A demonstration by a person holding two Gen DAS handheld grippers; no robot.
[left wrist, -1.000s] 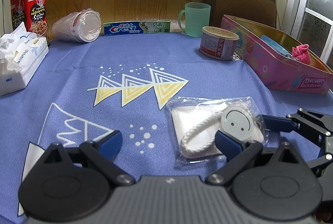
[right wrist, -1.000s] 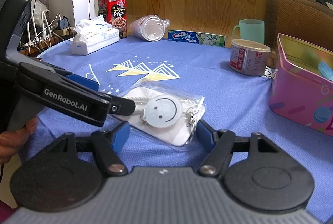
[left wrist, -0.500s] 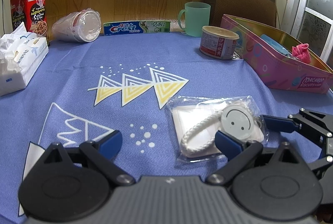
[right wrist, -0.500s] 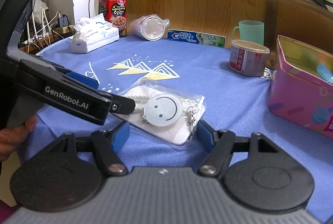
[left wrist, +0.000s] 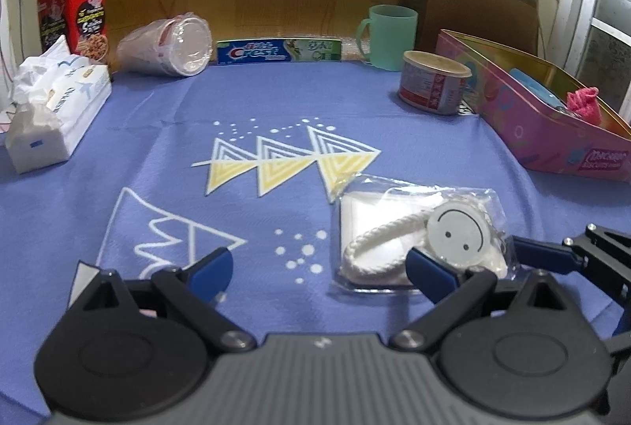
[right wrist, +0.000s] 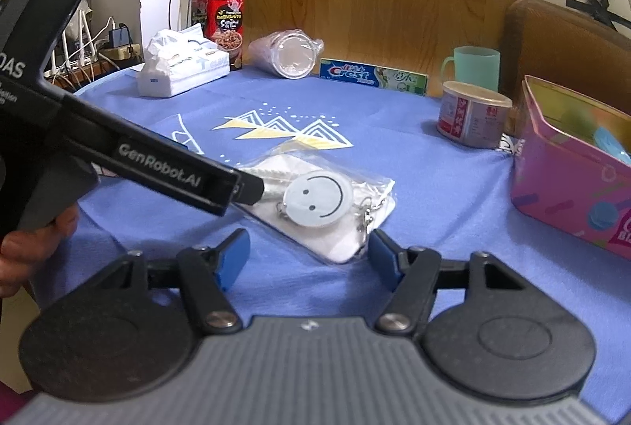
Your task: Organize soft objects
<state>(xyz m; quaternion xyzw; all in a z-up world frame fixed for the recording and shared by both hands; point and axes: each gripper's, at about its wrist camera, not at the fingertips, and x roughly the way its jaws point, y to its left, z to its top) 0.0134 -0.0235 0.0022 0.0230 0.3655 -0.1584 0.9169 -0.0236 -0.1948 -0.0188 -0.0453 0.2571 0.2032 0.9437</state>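
Hardly anything has shifted over the last second; the counter [left wrist: 276, 117], under its blue printed cloth, looks the same, and both tools sit almost exactly where they were, the right one having crept only a shade closer to the packet; I'd judge the pick-up is being lined up, not yet begun. Over at the right edge stands the pink tin [left wrist: 552, 133], open, a pink cloth [left wrist: 583, 100] already inside it, which looks the likely home for soft things. The left gripper [left wrist: 319, 267] is low over the cloth with its fingers spread wide, one blue tip just at the packet's near corner, nothing between them; the right gripper [right wrist: 307, 255] has its fingers apart too, framing the packet's near end, empty. The packet [right wrist: 327, 212] lies flat mid-counter between the two tools: a clear, crinkly plastic bag holding a folded white cloth, a loop of white cord, and a pale round smiley tag [left wrist: 457, 235] on a small chain.
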